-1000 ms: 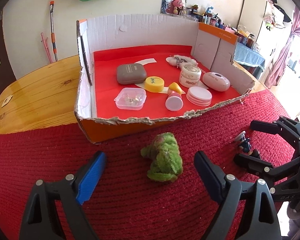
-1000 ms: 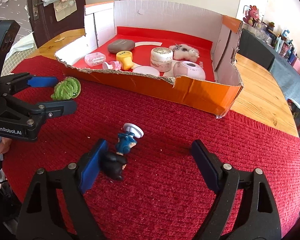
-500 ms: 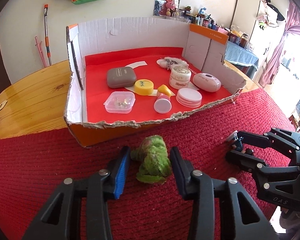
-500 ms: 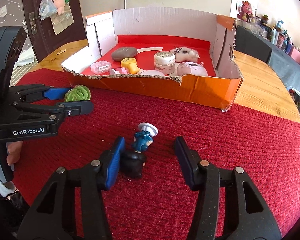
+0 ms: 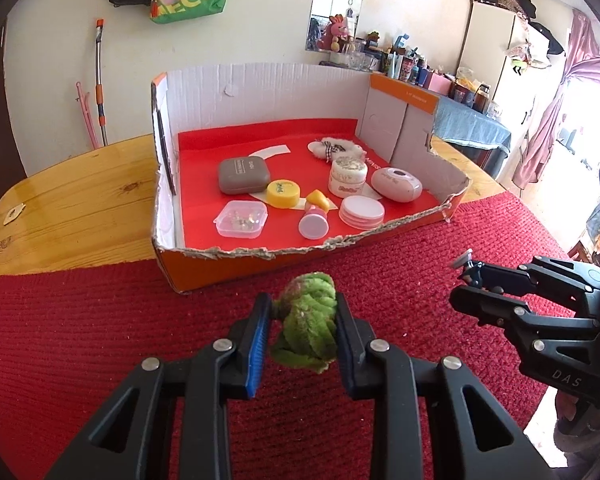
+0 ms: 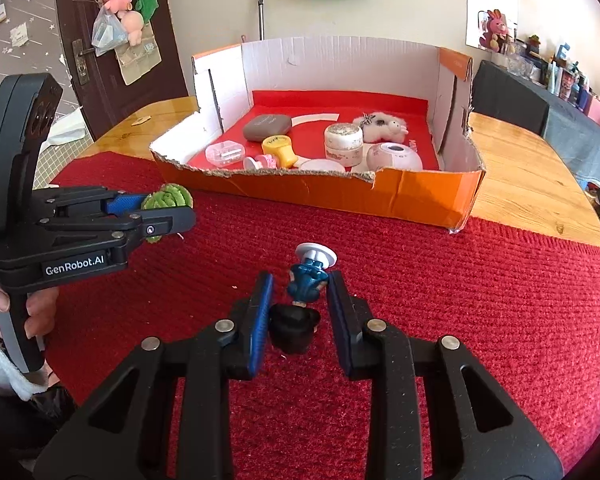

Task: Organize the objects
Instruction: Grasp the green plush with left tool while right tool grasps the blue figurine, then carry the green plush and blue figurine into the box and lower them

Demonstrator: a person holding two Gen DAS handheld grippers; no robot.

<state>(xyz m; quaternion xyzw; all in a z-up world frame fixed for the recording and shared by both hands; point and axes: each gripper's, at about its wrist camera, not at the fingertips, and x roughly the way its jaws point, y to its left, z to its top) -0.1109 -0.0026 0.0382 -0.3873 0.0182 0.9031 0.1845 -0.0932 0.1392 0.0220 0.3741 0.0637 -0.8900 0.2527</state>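
A green plush toy (image 5: 308,320) sits between the blue pads of my left gripper (image 5: 303,304), whose jaws are closing and pressing on its sides. In the right wrist view the same gripper (image 6: 168,210) holds the plush (image 6: 168,197) just above the red mat. A small figurine (image 6: 306,280) with a blue body, black head and white round base lies between the fingers of my right gripper (image 6: 300,280). Its jaws are closing tight on the black head. In the left wrist view the right gripper (image 5: 466,284) shows at the right, with the figurine's white base (image 5: 462,258) sticking out.
An open cardboard box (image 5: 260,264) with a red floor stands just beyond both grippers and holds several small cases, jars and a fluffy toy. A red knitted mat (image 5: 100,340) covers the near part of the wooden table (image 5: 80,208). A person's hand (image 6: 4,308) holds the left gripper's handle.
Both grippers went from wide open to closed, the left onto the green plush, the right onto the figurine. The left gripper has risen slightly with the plush.
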